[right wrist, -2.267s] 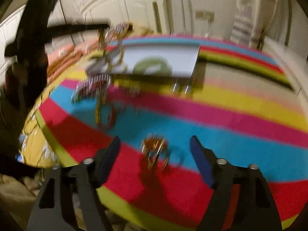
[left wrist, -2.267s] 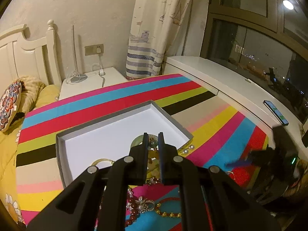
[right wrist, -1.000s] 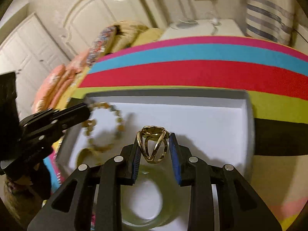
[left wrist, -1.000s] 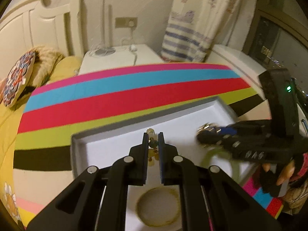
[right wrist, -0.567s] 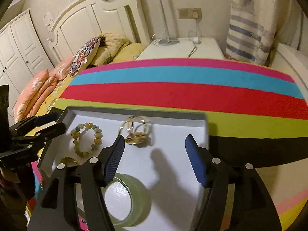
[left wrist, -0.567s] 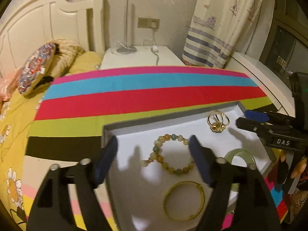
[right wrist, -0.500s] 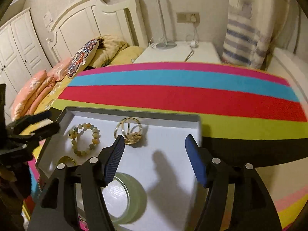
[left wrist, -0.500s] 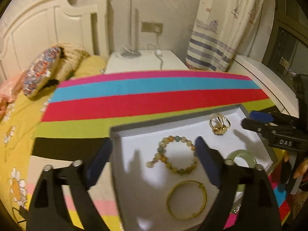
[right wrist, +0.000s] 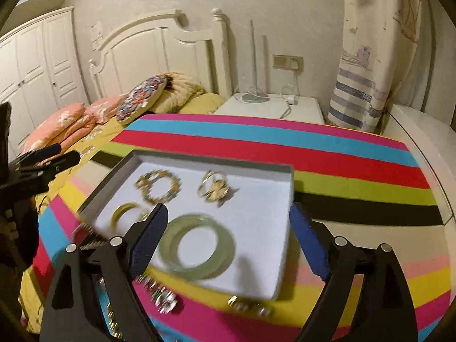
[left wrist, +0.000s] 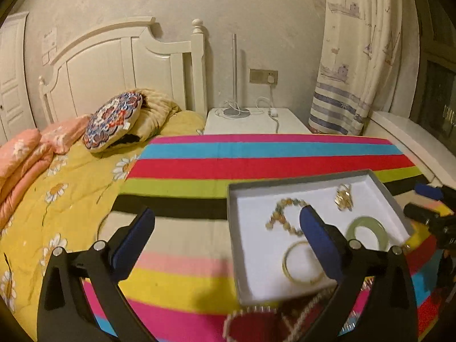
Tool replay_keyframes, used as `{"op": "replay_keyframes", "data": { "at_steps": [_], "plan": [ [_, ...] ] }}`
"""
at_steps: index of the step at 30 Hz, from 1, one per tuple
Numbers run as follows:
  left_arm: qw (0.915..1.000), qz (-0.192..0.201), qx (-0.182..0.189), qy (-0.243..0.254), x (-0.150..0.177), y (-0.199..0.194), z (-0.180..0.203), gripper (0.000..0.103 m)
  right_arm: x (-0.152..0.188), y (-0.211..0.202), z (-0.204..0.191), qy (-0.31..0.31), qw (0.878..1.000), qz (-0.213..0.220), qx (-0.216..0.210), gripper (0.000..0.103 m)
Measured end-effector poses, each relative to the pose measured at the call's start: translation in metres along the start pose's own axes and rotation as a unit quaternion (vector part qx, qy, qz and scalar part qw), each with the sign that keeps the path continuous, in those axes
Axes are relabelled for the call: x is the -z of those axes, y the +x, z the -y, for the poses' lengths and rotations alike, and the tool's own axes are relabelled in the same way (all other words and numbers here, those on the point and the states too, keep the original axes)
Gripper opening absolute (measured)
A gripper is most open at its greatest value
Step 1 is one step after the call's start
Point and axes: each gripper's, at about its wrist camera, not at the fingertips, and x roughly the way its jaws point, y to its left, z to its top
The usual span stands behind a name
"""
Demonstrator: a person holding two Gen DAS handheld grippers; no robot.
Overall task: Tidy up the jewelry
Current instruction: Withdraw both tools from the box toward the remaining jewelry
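Observation:
A grey box with a white floor [left wrist: 231, 222] [right wrist: 285, 245] lies on the striped cloth. It holds a beaded bracelet [left wrist: 280, 221] [right wrist: 158, 186], a gold ring piece [left wrist: 344, 198] [right wrist: 215, 191], a green jade bangle [left wrist: 367, 233] [right wrist: 196, 246] and a gold bangle [left wrist: 302, 263] [right wrist: 125, 213]. My left gripper [left wrist: 228, 228] is open and empty, to the left of the box. My right gripper [right wrist: 228, 236] is open and empty above the jade bangle. More loose jewelry [right wrist: 165, 302] [left wrist: 250, 322] lies on the cloth in front of the box.
The striped cloth [left wrist: 256, 154] covers a table beside a bed with a yellow quilt [left wrist: 57, 188] and pillows. A white nightstand [left wrist: 253, 122] with a lamp and cable stands behind. A curtain [left wrist: 350, 57] hangs at the right.
Both grippers opened and let the beaded bracelet and the gold ring piece into the box, then drew back. The left gripper has swung left of the box.

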Motion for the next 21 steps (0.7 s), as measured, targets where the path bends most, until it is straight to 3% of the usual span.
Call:
{"op": "replay_keyframes", "data": {
  "at_steps": [4,8,11,15,17,21],
  "plan": [
    [1.0,-0.002,-0.005,-0.007,0.022,-0.022,-0.008,0.101,0.022,-0.004,-0.027,-0.064,0.997,-0.017,-0.024,0.084],
    [0.9992,-0.038,-0.012,0.001,0.054,-0.031,-0.013,0.101,0.037,0.005,-0.043,-0.102,0.992,-0.047,-0.05,0.084],
    [0.9984,-0.055,-0.009,0.006,0.077,-0.036,-0.017,0.101,0.046,0.011,-0.054,-0.124,0.988,-0.066,-0.058,0.077],
    [0.9968,-0.065,0.027,0.038,0.105,-0.045,-0.012,0.101,0.045,0.012,-0.062,-0.148,0.985,-0.071,-0.058,0.073],
    [0.9949,-0.065,0.056,0.052,0.112,-0.048,-0.006,0.101,0.043,0.009,-0.065,-0.154,0.984,-0.071,-0.06,0.059],
    [0.9922,-0.061,0.094,0.054,0.116,-0.05,0.005,0.098,0.046,-0.003,-0.076,-0.175,0.979,-0.061,-0.088,0.057]
  ]
}}
